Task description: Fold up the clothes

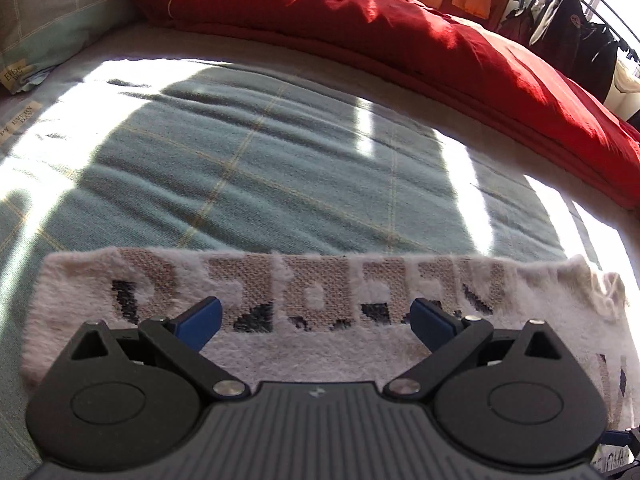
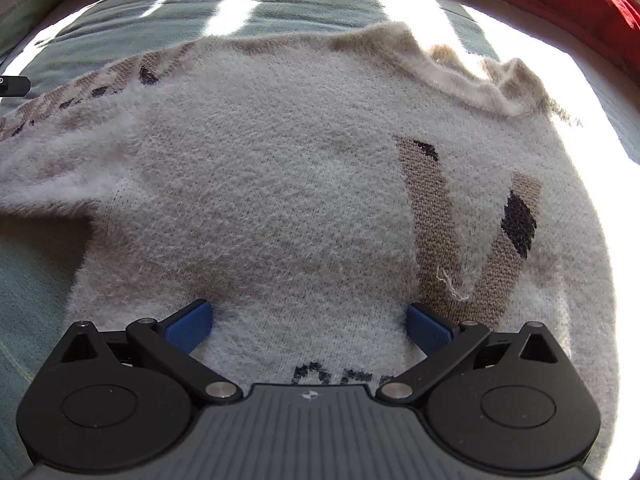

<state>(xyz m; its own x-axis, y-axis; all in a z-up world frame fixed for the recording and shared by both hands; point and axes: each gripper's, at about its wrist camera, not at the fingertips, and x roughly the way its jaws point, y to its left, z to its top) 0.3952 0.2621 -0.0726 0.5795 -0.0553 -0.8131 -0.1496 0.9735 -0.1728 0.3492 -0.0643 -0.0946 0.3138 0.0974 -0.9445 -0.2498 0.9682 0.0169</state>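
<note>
A fluffy white sweater (image 2: 280, 184) with tan and black knitted letters lies spread on the bed, its neckline (image 2: 460, 76) at the far right. One sleeve (image 1: 280, 292) stretches flat across the left wrist view, lettered in tan and black. My left gripper (image 1: 316, 316) hovers open just over that sleeve, blue pads wide apart with nothing between them. Over the sweater's body my right gripper (image 2: 310, 324) is likewise open and holds nothing. The sleeve (image 2: 80, 92) runs off to the left in the right wrist view.
The bed is covered by a pale green checked sheet (image 1: 260, 168) with bright sun stripes. A red duvet (image 1: 400, 40) is piled along the far side. A green pillow (image 1: 48, 20) sits far left. Dark clothes hang on a rack (image 1: 580, 32) at the far right.
</note>
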